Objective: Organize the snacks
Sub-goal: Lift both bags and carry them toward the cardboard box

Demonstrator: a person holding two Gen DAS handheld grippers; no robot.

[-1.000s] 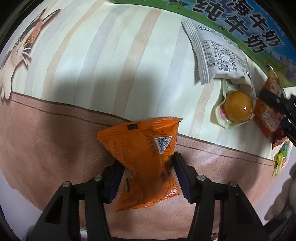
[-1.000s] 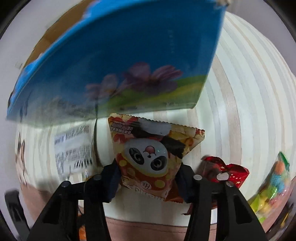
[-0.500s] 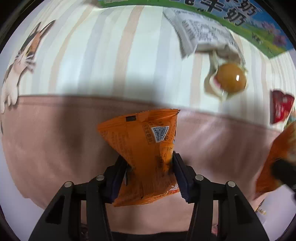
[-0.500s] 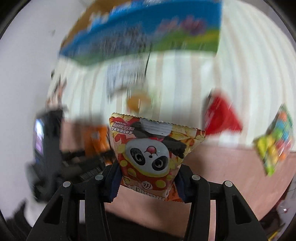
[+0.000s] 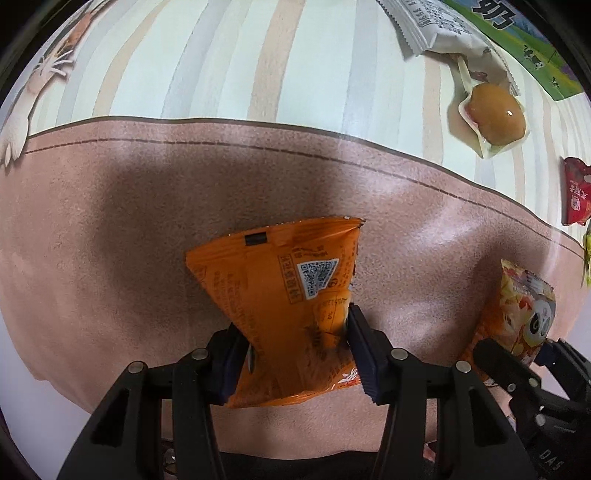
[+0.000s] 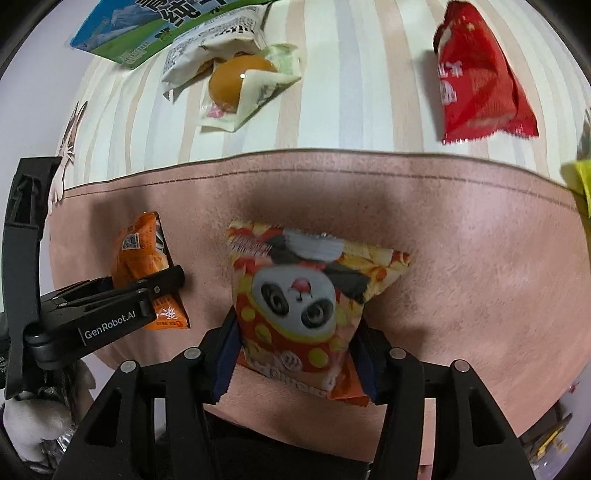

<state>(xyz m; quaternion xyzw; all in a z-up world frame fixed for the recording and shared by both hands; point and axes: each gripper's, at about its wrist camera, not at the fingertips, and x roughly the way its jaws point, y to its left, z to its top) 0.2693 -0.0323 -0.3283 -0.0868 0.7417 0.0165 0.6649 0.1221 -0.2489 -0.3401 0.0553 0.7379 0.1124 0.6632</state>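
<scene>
A: What is closest to us?

B: The left gripper (image 5: 295, 347). Its jaws are clamped on an orange snack bag (image 5: 284, 306). The bag is pinched in the middle and sticks up past the jaws, over the brown part of the mat (image 5: 110, 229).

A: And the other one?

B: The right gripper (image 6: 295, 343) has its jaws clamped on a panda snack bag (image 6: 306, 295). That bag is over the brown part too. In the right view the left gripper is on the left side, pointing in sideways with the orange bag in it. The two bags are near each other but not touching.

A: Is there room to move?

B: Yes. The brown part around both bags is bare, with only shadows on it. A dark line marks where the brown ends and the striped part (image 5: 221, 55) starts. At the low left corner the brown edge curves away.

A: What is farther back?

B: On the stripes lies a round brown snack in a clear wrapper (image 5: 495, 114). A white packet (image 5: 439, 22) sits just behind it, and their wrappers touch. Behind that is a blue and green milk box (image 6: 147, 37), at the far edge. A red packet (image 6: 476, 77) lies off to the right, well apart from them. A yellow-green packet (image 6: 583, 181) peeks in at the right edge.

A: And on the left?

B: A drawn cat (image 5: 37, 85) on the mat.
</scene>
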